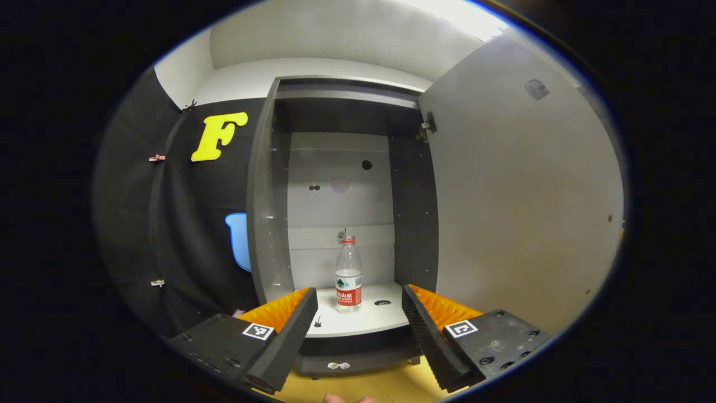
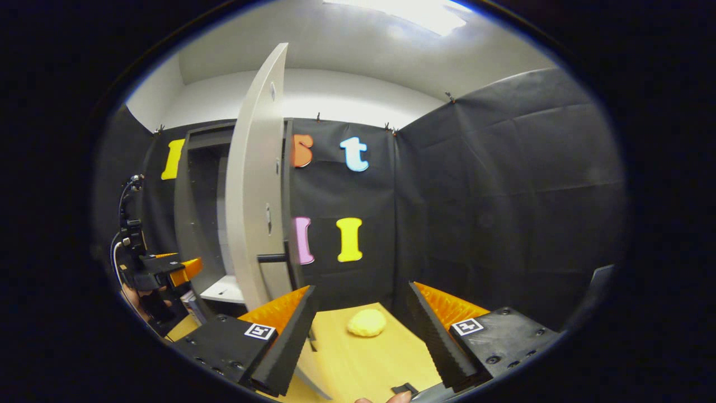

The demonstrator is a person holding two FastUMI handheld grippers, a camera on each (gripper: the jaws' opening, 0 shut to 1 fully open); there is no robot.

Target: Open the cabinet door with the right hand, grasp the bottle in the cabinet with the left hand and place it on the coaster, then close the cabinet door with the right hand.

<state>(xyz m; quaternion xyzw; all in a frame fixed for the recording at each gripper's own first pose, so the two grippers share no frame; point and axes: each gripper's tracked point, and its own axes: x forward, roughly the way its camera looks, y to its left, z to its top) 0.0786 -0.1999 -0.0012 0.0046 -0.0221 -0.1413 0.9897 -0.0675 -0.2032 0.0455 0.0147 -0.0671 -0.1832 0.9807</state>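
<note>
A clear plastic bottle [image 1: 348,275] with a red cap and red label stands upright on the white shelf [image 1: 363,320] inside the grey cabinet [image 1: 268,190]. The cabinet door [image 1: 520,190] is swung wide to the right. My left gripper [image 1: 359,299] is open, in front of the cabinet and short of the bottle, which sits between its fingers in the left gripper view. My right gripper [image 2: 361,299] is open and holds nothing; the door [image 2: 254,184] stands edge-on just left of it, its dark handle [image 2: 272,258] near the left finger. A yellow coaster [image 2: 366,323] lies on the wooden table [image 2: 358,364].
In the right gripper view the left gripper [image 2: 159,271] and the hand holding it show at far left in front of the cabinet. Black cloth walls close the booth behind and to the right. The open door juts out over the table's left part.
</note>
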